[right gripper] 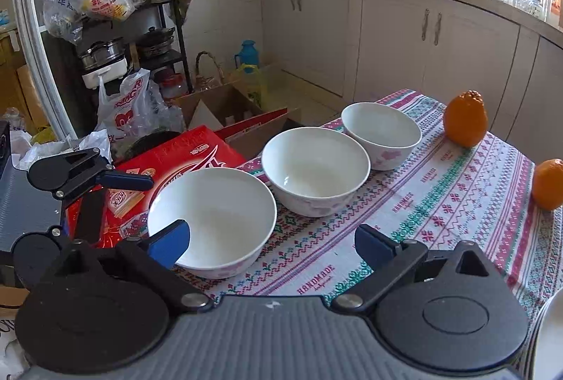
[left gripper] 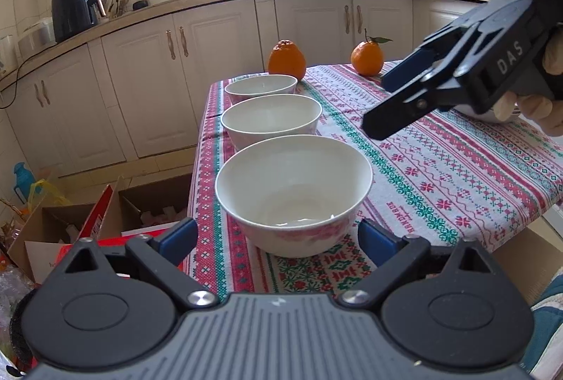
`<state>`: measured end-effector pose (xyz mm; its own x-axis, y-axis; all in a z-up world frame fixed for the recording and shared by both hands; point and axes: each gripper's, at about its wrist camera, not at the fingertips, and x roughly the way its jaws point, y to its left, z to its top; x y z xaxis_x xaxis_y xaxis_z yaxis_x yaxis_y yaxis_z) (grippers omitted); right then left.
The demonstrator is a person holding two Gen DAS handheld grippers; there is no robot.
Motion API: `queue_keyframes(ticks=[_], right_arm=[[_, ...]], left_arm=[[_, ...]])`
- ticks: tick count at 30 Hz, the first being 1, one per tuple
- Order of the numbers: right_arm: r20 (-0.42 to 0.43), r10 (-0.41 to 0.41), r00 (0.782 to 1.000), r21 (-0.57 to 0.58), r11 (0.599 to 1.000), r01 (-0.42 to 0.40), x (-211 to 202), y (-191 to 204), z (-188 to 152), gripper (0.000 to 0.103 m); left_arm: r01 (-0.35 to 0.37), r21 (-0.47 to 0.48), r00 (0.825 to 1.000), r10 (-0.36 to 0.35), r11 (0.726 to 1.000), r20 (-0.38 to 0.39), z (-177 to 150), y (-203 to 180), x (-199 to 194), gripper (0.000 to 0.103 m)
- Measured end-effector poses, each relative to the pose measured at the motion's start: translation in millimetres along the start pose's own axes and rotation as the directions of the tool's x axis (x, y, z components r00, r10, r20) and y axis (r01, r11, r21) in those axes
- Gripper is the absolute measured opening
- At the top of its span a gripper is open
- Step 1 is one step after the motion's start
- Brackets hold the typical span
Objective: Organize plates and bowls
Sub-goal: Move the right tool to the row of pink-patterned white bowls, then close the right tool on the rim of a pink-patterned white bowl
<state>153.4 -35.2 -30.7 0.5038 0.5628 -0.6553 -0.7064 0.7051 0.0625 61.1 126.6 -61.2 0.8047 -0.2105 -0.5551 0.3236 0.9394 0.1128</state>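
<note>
Three white bowls with pink flowers stand in a row along the table's left edge: the nearest bowl (left gripper: 293,193) (right gripper: 211,221), the middle bowl (left gripper: 271,119) (right gripper: 316,168) and the far bowl (left gripper: 261,87) (right gripper: 381,133). My left gripper (left gripper: 278,241) (right gripper: 116,200) is open, its blue pads on either side of the nearest bowl and short of it. My right gripper (right gripper: 272,246) (left gripper: 378,105) is open too, hovering over the cloth to the right of the row. Its left pad (right gripper: 169,244) overlaps the nearest bowl's rim in the right wrist view; I cannot tell if it touches.
Two oranges (left gripper: 286,59) (left gripper: 367,57) sit at the table's far end. A white dish rim (right gripper: 549,337) shows at the right, near the gloved hand (left gripper: 542,112). Cardboard boxes (left gripper: 63,232), a red carton (right gripper: 183,168) and bags crowd the floor left of the table.
</note>
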Motion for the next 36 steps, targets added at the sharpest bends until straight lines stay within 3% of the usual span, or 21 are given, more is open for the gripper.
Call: queue_keyframes(ticks=[3, 7, 24, 36], right_arm=[[-0.012, 0.036, 0.999, 0.018, 0.999, -0.036, 10.7, 1.8, 3.6, 0.099], [-0.039, 0.069, 0.997, 0.031, 0.997, -0.068, 23.7, 2.6, 6.4, 0.092], [-0.111, 0.165, 0.980, 0.072, 0.985, -0.158, 59.4, -1.8, 13.6, 0.065], [-0.108, 0.182, 0.977, 0.089, 0.981, -0.173, 57.7, -3.0, 12.6, 0.065]], left_arm=[[0.022, 0.011, 1.000, -0.022, 1.000, -0.007, -3.0, 2.0, 3.8, 0.094], [0.051, 0.005, 0.999, -0.051, 0.999, -0.015, -5.3, 5.5, 7.8, 0.083], [0.115, 0.008, 0.993, -0.115, 0.993, -0.008, -2.6, 10.0, 13.3, 0.077], [0.120, 0.023, 0.993, -0.120, 0.992, -0.023, 1.1, 10.8, 12.9, 0.076]])
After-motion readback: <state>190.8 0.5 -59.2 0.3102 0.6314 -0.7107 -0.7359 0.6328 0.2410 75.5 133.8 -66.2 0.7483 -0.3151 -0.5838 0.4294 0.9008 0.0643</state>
